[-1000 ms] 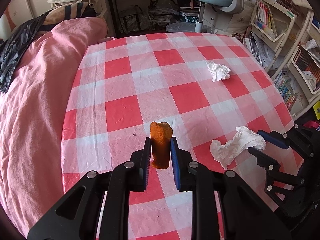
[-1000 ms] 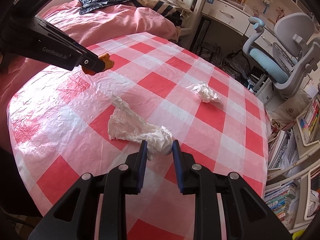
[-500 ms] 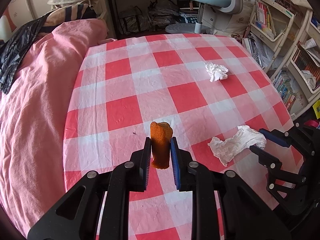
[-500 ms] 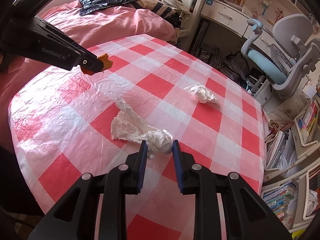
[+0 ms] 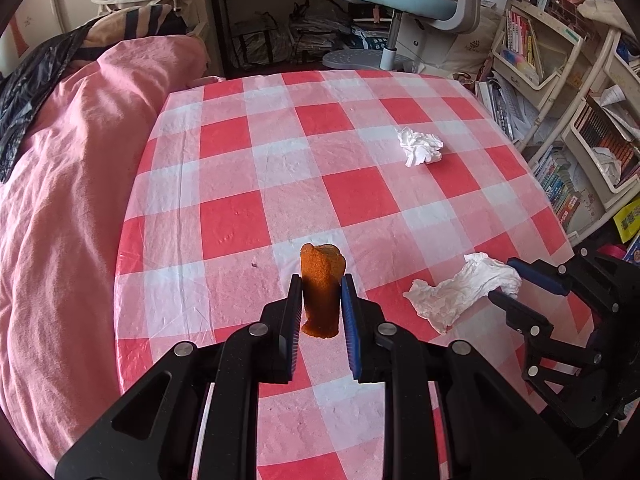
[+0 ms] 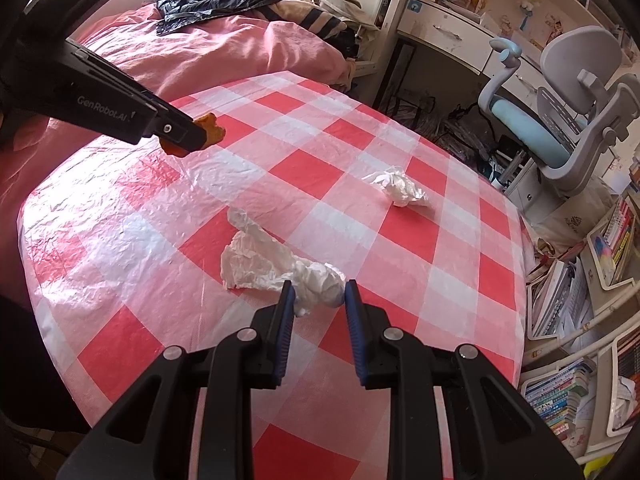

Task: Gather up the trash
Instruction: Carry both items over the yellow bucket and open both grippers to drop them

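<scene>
The orange scrap [image 5: 322, 288] is partly covered by the left gripper [image 5: 320, 304] pads. Book spines on the shelf [image 5: 560, 196] are too small to read. The chair [image 6: 560, 120] base is hidden behind the table [image 6: 460, 208].

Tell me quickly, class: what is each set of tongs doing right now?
Left tongs: closed on the orange peel, held above the table.
Right tongs: closed on the near tissue, which trails onto the tablecloth.

Cluttered bedroom in daylight. Bed with pink quilt [image 5: 60, 184] just beside a desk under a red-and-white checked cloth [image 5: 340, 196]. Beyond, grey-and-blue office chair [image 6: 560, 120], white drawers [image 6: 448, 32], and crowded bookshelves [image 5: 580, 112] along one side.
</scene>
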